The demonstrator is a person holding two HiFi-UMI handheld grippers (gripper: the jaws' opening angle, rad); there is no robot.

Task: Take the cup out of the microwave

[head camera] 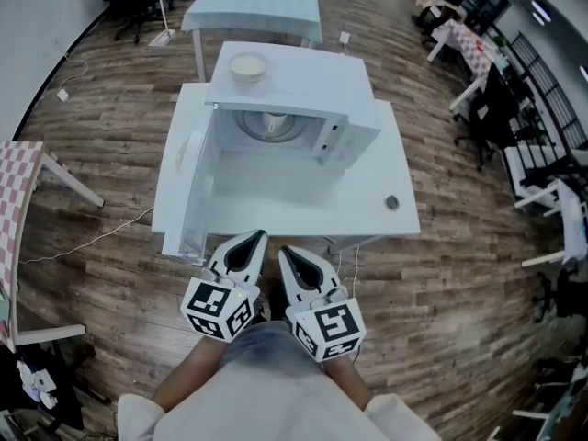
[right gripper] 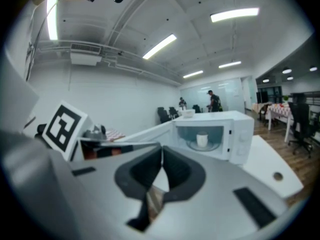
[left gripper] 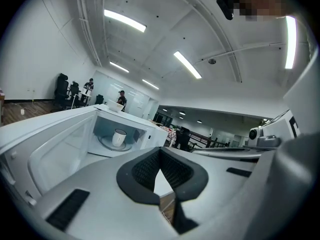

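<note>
**Both grippers empty, cup inside the microwave**

We hold the left gripper [head camera: 250, 243] and right gripper [head camera: 288, 254] low in the centre of the head view. Each has its jaws pressed together on nothing. Above them on the white bench [head camera: 397, 168], the white cup [left gripper: 119, 137] stands upright inside the open microwave [head camera: 303, 88].

No lettering, label or number can be read on anything here.
</note>
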